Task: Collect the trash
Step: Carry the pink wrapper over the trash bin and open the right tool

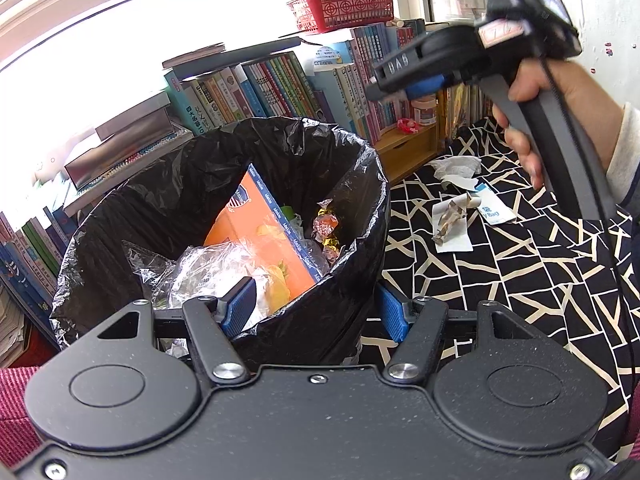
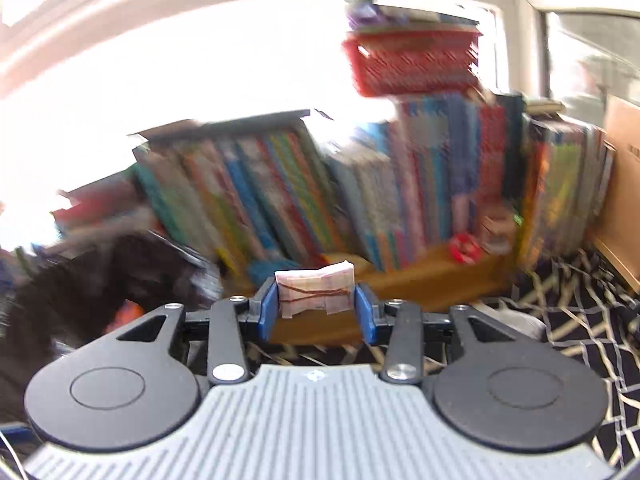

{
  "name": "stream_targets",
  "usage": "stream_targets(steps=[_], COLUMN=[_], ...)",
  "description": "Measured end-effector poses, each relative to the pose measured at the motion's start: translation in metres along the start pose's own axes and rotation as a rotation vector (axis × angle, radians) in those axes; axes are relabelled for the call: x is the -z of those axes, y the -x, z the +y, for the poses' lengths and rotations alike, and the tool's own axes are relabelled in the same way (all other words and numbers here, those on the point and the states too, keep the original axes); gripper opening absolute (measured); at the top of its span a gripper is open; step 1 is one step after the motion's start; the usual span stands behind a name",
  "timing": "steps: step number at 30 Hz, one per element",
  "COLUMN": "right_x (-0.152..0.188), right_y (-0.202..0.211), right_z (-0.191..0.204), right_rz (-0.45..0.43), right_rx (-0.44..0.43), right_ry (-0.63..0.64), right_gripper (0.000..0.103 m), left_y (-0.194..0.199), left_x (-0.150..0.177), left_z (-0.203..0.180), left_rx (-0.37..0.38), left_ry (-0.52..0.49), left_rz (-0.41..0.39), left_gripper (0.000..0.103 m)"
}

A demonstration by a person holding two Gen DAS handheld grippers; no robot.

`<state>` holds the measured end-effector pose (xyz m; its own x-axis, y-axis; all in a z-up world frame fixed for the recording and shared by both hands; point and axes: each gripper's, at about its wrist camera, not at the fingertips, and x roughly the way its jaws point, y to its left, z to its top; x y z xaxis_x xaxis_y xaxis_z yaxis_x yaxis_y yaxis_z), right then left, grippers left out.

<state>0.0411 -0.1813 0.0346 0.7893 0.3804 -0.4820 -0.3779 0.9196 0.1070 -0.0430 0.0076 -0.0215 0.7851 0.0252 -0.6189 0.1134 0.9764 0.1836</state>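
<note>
In the left wrist view, the left gripper (image 1: 318, 312) sits at the near rim of a trash bin lined with a black plastic bag (image 1: 224, 168). Its 2 blue pads stand partly apart, 1 inside the rim and 1 outside, so the bag-covered rim runs between them; whether the pads actually press on it I cannot tell. Inside the bin lie an orange carton (image 1: 260, 236), crumpled clear plastic (image 1: 200, 268) and some foil candy wrappers (image 1: 326, 228).

To the right of the bin, on the black cloth with cream lines (image 1: 500, 280), more trash lies loose: a crumpled white tissue (image 1: 458, 168), a torn paper wrapper (image 1: 452, 224) and a white packet printed in blue (image 1: 494, 208), all near one another. Above them a hand (image 1: 520, 120) holds the right gripper's handle high in the air; its pads are hidden from this side. Rows of books (image 1: 280, 88) and a red basket (image 1: 344, 8) stand behind.

The right wrist view is blurred by motion. The right gripper (image 2: 316, 306) has its 2 blue pads part-way closed on a small folded paper scrap (image 2: 316, 290), whitish with brown lines, pinched at both ends and lifted clear of the patterned cloth (image 2: 580, 320). The black bag of the bin (image 2: 80, 292) shows at lower left, well to the side of the scrap. Blurred book spines (image 2: 360, 200) and the red basket (image 2: 412, 64) fill the background.
</note>
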Motion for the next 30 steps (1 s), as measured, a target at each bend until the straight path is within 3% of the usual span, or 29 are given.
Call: stream_targets(steps=[6,9,17,28,30], right_x=[-0.011,-0.009,0.006,0.014,0.014], right_y=[0.025,0.031,0.033,0.033,0.031], right_z=[0.025,0.043,0.072,0.079,0.079], right_rz=[-0.076,-0.089,-0.05,-0.017,-0.012], right_rx=[-0.234,-0.303,-0.412,-0.441,-0.44], right_ry=[0.051,0.098,0.161,0.172,0.168], right_gripper=[0.049,0.05,0.05,0.053,0.064], left_y=[0.001,0.001,0.002,0.002,0.002], left_x=[0.0,0.001,0.001,0.002,0.002], left_z=[0.0,0.001,-0.001,-0.002,-0.002], left_rx=[0.005,0.008,-0.001,0.002,0.0], left_ry=[0.003,0.004,-0.003,-0.004,-0.006], left_rz=[-0.001,-0.002,-0.003,-0.005,-0.006], left_gripper=[0.062,0.062,0.063,0.063,0.063])
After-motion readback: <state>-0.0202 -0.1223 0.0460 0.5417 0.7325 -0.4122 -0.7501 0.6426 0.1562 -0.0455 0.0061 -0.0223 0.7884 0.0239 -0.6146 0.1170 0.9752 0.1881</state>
